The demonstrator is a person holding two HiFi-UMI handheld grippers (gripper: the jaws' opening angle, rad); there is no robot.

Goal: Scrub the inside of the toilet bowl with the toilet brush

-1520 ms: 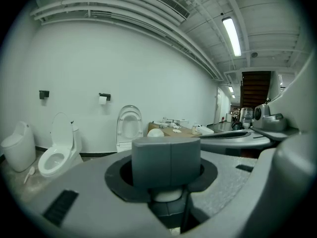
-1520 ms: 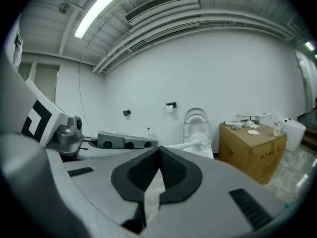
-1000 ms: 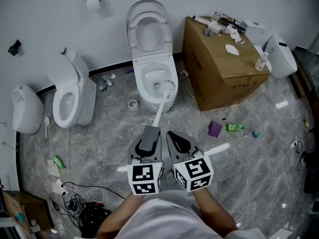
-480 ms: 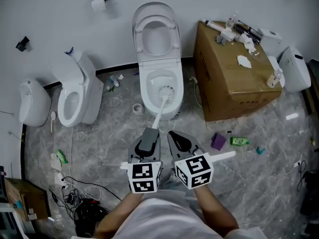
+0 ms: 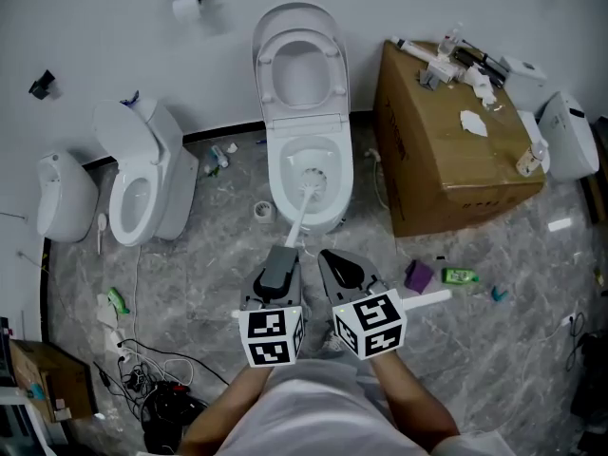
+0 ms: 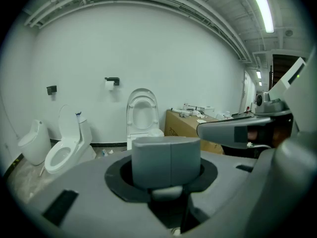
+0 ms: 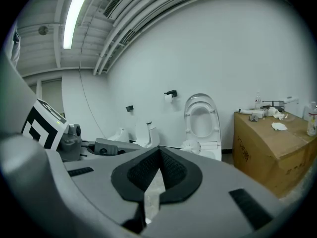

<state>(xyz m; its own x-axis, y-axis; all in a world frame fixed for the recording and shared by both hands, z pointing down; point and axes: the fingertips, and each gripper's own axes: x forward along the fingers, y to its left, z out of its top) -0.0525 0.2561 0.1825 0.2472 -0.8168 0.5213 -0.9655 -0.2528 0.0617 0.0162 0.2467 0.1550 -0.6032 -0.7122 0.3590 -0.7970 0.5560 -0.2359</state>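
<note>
Grey veined stone floor [image 5: 209,245] backed by a plain white wall [image 5: 114,46], glossy white oval toilet bowl [image 5: 275,179] with lid [image 5: 299,69] raised, bristled round head of the toilet brush [image 5: 316,176] set inside it, grey grip clamped in the left gripper [image 5: 283,253], right gripper [image 5: 330,257] closed on nothing, boxy cardboard carton [image 5: 446,160] topped with clutter.

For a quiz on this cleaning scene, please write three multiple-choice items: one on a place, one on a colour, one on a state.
1. The head of the white long-handled toilet brush is: A) in the middle white ceramic toilet's bowl B) in a sink C) on the floor
2. The large cardboard box is: A) white B) brown C) green
3. The middle toilet's lid is: A) shut B) raised C) missing
Key: A, the bristles sit inside the bowl; B, its sides are brown; B, it stands upright.
</note>
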